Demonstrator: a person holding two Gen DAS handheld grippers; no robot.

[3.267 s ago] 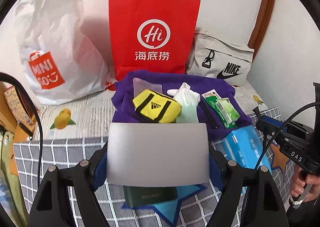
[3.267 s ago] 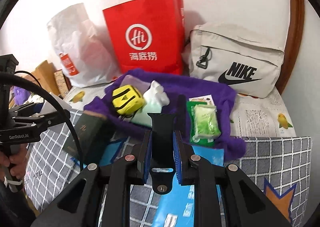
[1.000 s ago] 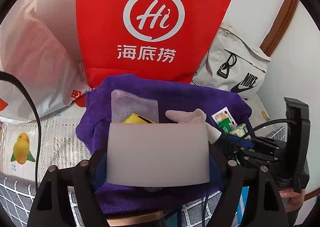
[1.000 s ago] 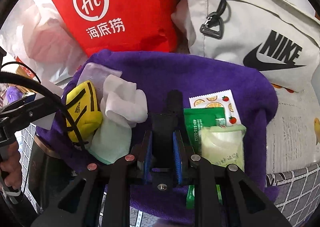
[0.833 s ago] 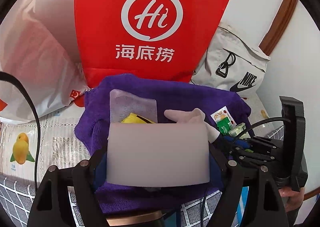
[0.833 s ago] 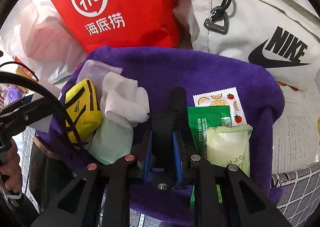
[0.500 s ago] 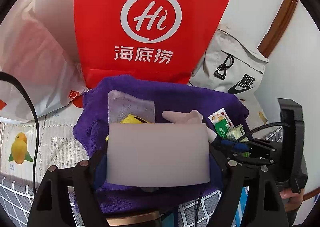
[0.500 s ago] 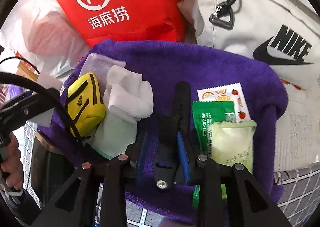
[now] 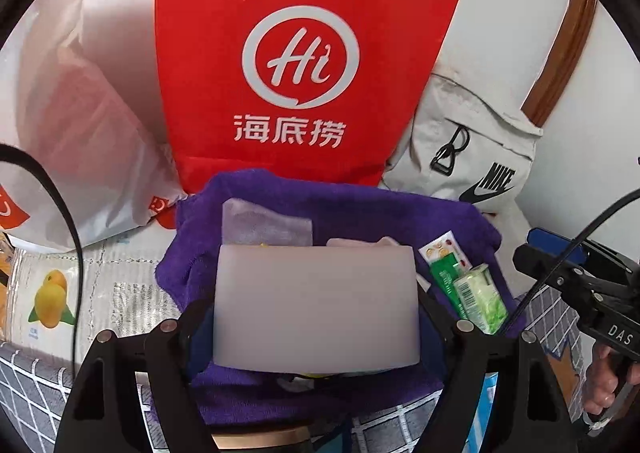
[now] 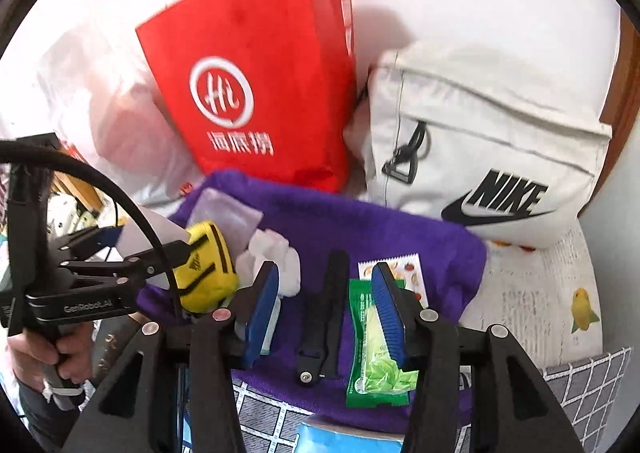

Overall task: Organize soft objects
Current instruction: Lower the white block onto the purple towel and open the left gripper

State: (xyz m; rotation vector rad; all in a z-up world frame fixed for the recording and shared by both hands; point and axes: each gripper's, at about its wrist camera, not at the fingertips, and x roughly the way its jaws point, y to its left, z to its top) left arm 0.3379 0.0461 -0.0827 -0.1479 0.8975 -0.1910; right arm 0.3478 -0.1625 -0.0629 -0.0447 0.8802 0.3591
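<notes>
Fingers of the right gripper (image 10: 326, 311) are spread apart above one black strap (image 10: 325, 317) lying on the purple towel (image 10: 372, 229); one green packet (image 10: 374, 357) sits under the right finger; left gripper (image 9: 316, 305) is clamped on one blurred flat item (image 9: 316, 305); three bags crowd the far edge.

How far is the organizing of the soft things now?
Done: the black strap lies on the purple towel beside the green pack, with the right hand-held gripper open around it. In hand: the left hand-held gripper grips a pale flat item. Left: setting that item down.
</notes>
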